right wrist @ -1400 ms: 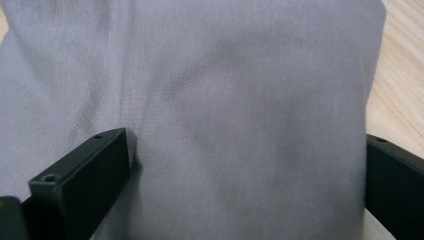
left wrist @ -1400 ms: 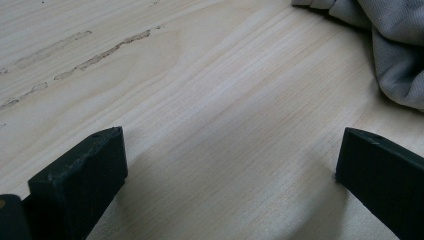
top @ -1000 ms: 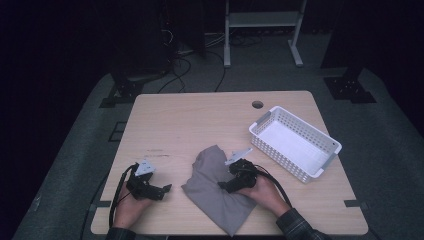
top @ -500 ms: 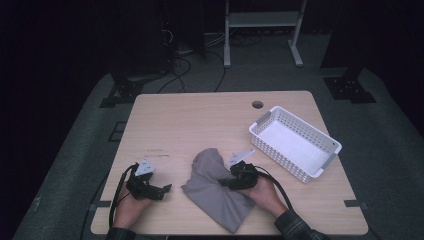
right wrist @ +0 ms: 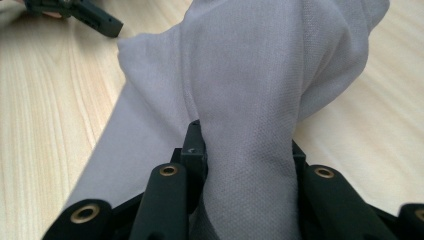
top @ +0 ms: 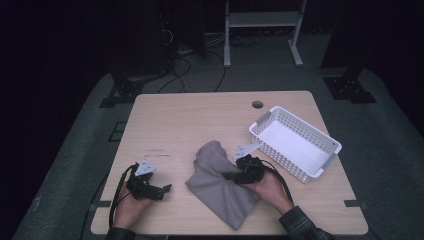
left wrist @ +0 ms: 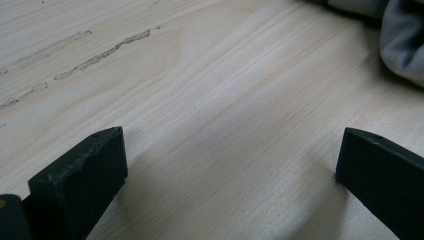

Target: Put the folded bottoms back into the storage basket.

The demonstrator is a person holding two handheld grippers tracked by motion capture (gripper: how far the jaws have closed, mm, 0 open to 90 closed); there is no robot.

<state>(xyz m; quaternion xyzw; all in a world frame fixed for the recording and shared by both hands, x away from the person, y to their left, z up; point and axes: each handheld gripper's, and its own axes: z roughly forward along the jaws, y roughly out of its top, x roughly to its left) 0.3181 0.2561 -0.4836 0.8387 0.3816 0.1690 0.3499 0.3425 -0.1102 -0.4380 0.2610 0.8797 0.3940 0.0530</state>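
The right gripper [top: 231, 176] is pinching a fold of the grey cloth [top: 220, 186] & holding it bunched above the surface [top: 200, 120]. In the right gripper view the fabric [right wrist: 250, 100] is running down between the jaws, draped over them, so the grip looks firm. The jaws have just been closing, w/ cloth between them.

The cloth is sitting near the front edge, roughly centre, between the two hands. Its far end is humped up; the near part is lying flat, trailing toward the person.

The left gripper [top: 162, 189] is resting on the surface at front left, jaws spread w/ nothing between them. In the left gripper view, bare wood is showing between the jaws & a bit of cloth [left wrist: 405, 40] is sitting off at the top right corner, apart from them.

The white basket [top: 327, 165] is standing empty at the right, just beyond the right hand [top: 267, 187].

Step in hand, prob.: lifting one part of the cloth, either to start a fold or to carry it to the basket; can't tell which yet. Next move is calling for a steady pinch while raising. If folding, the left gripper needs to come over & take the other edge.
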